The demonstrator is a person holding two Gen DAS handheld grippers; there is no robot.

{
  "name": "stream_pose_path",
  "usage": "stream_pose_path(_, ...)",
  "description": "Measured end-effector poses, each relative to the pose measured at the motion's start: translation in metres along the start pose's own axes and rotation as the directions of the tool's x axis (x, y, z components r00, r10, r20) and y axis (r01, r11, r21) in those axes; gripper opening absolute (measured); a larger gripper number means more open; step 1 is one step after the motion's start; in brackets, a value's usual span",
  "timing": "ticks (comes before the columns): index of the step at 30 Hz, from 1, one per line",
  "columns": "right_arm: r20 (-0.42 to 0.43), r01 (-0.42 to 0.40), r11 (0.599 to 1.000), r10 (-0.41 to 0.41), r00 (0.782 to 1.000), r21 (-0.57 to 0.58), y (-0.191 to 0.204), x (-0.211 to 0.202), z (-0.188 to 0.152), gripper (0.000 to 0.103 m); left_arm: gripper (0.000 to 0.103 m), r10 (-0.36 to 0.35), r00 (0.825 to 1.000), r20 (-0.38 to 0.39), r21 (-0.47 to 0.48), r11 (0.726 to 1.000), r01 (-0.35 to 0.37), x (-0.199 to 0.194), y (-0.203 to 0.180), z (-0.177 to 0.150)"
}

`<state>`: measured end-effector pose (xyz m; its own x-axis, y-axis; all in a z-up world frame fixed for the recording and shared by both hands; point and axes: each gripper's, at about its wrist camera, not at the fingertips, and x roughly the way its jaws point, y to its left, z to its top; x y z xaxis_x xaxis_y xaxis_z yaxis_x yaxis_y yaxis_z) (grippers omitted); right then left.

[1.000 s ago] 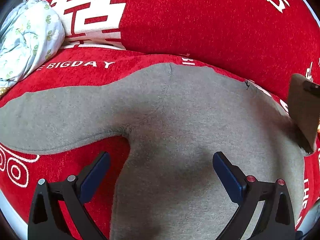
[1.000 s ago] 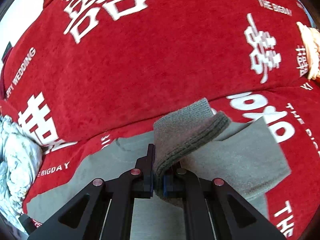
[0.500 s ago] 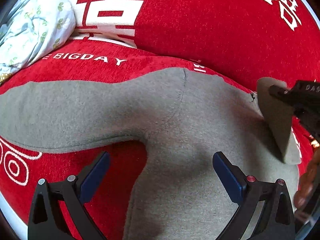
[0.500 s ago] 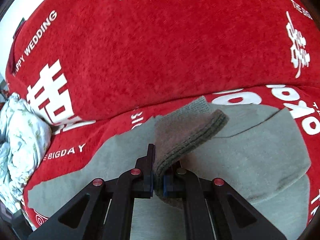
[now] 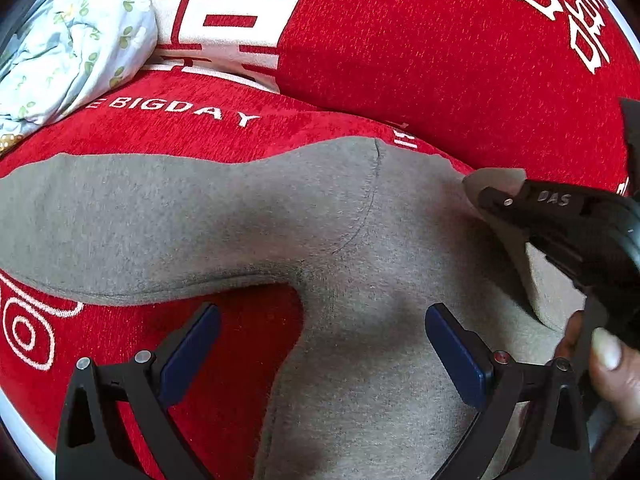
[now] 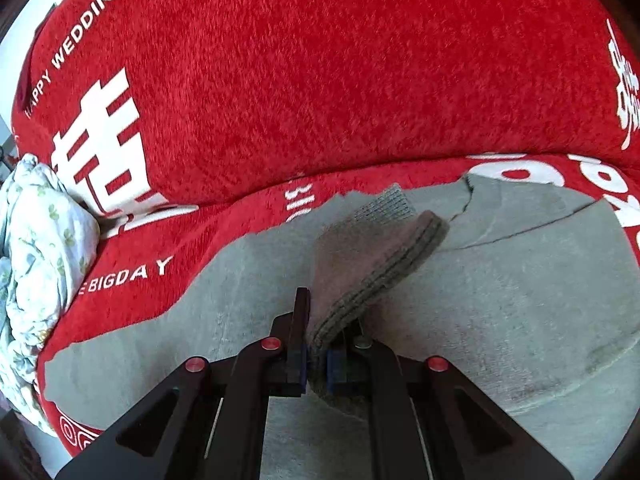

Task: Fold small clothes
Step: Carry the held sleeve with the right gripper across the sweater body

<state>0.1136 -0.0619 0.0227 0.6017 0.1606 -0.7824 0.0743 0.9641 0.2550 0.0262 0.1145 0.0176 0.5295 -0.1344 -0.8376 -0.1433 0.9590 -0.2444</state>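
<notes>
While the grey top [image 5: 352,264] lay spread flat on the red cover [image 5: 440,60], the right tool [image 6: 317,354] was clamped on the ribbed cuff [image 6: 372,264], jaws narrow with the knit pinched between the blue pads. Cuff stood lifted above the body of the top, sleeve doubled over toward the middle. Right tool also showed in the left view [image 5: 560,216], coming in from the right edge, with "DAS" moulded on its black arm and a thumb [image 5: 612,364] below it.

Left tool [image 5: 320,352] hung wide open over the top, nothing between the pads. One pad sat over the red cover in the armpit gap, the other over the grey body. Other sleeve [image 5: 120,224] ran out flat to the left edge.

Writing on the cover, white on red: "E BIGDAY" along the front panel in both views, first letters hidden by the floral bundle [image 5: 68,40]. "HAPPY WEDDING" ran up the back cushion [image 6: 320,80] at left in the right view. Large white double-happiness style characters sat on the cushion in both views. A partial "BIG" stood sideways just behind the top's collar edge. White ring motifs showed at the cover's lower left corner.
</notes>
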Motion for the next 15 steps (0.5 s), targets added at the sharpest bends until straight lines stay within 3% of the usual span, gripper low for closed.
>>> stream_pose_path(15, -0.04, 0.034, 0.998, -0.036, 0.999, -0.052, 0.008, 0.025, -0.016, 0.007, 0.102, 0.01, 1.0, -0.007, -0.008, 1.0, -0.01, 0.005, 0.008, 0.002)
